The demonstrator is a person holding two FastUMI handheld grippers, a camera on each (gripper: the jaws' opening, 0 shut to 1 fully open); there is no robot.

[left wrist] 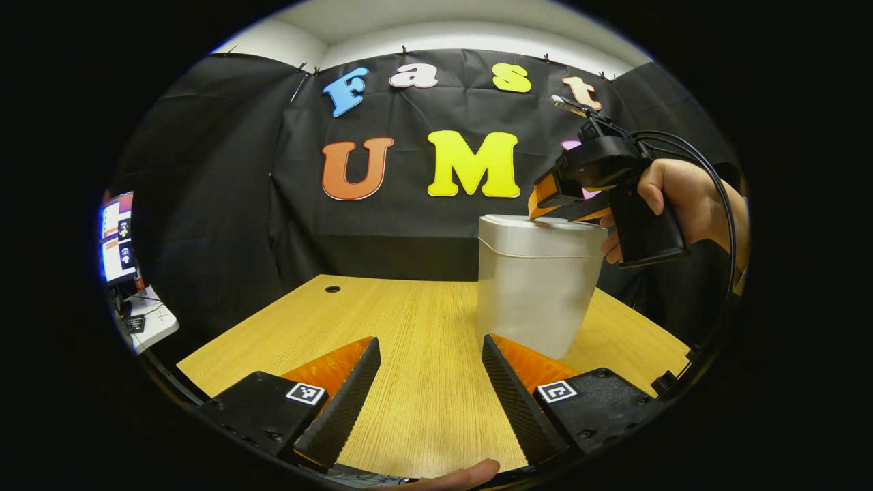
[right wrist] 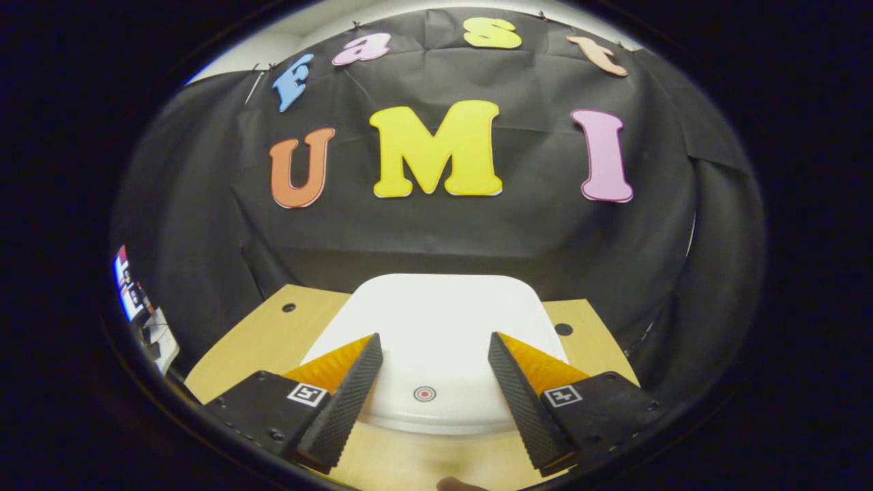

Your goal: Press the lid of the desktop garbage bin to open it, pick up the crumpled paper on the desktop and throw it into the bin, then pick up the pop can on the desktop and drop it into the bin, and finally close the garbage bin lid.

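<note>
Your desk [left wrist: 423, 320] carries the bin [left wrist: 535, 300], which stands upright on its far right part, and every risk here hangs on that bin. It looks tall, light and narrower at the foot than at the top, so if you push down off-centre or at a slant it may tip or skate across the wood instead of popping open. The lid [right wrist: 436, 327] sits flat and shut on top of the bin. Your right gripper [right wrist: 431, 365] hovers just above the lid with its jaws apart, straddling the small red target mark [right wrist: 424, 393] near the lid's front edge; because the jaws are spread, neither finger lines up with that mark, and you could press either side of it and miss the latch. Seen from the left gripper view, your right hand [left wrist: 682, 204] holds that gripper [left wrist: 545, 204] at the bin's top right edge, close enough that a fingertip could catch the rim. Your left gripper [left wrist: 430, 372] waits low in front of the bin, jaws apart and empty, too far off to steady it. I cannot see the paper or the can.
</note>
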